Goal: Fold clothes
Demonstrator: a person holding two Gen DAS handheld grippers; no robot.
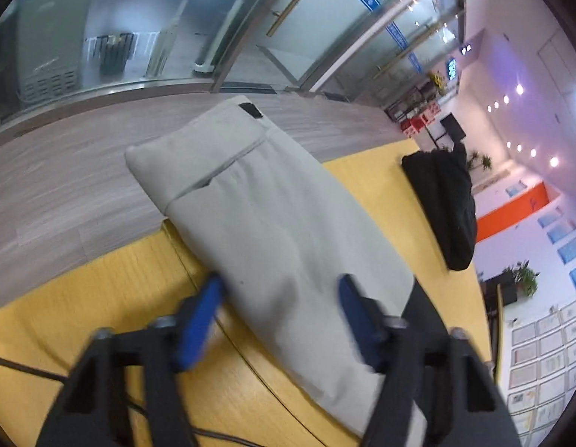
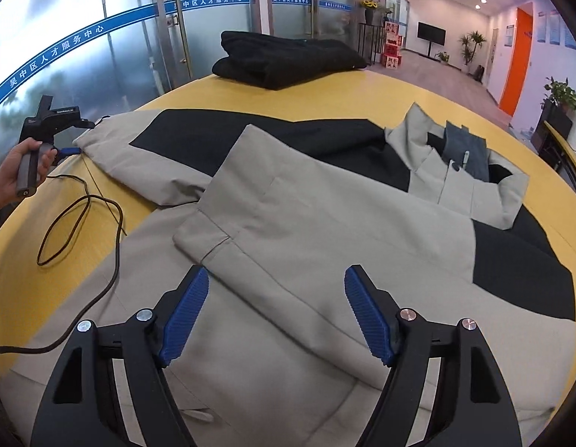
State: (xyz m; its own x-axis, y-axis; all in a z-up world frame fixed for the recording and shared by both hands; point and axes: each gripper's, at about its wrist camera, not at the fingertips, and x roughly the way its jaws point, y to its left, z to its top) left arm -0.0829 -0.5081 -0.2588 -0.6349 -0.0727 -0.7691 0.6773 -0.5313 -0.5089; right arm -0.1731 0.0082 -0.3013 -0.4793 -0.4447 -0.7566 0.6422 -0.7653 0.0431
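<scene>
Grey-and-black jacket (image 2: 325,223) lies spread on the yellow desk (image 2: 418,89), one sleeve (image 2: 280,201) crossed over the body, the other sleeve (image 1: 280,223) stretched left past the desk edge. Left gripper (image 1: 280,316) straddles that outstretched sleeve, fingers wide apart, holding nothing, likely placed to take it. Right gripper (image 2: 276,316) hovers above the near hem, fingers wide, empty; black folded garment (image 2: 288,57) sits at the far edge.

Matt woven cloth on grey-and-black jacket (image 2: 325,201); folded black garment (image 2: 288,59) softer, fuzzier. Smooth yellow wood-look table (image 2: 418,93), slight sheen. Ribbed blue pads (image 2: 366,320) on matt black plastic right gripper (image 2: 274,316), shiny metal pins.
</scene>
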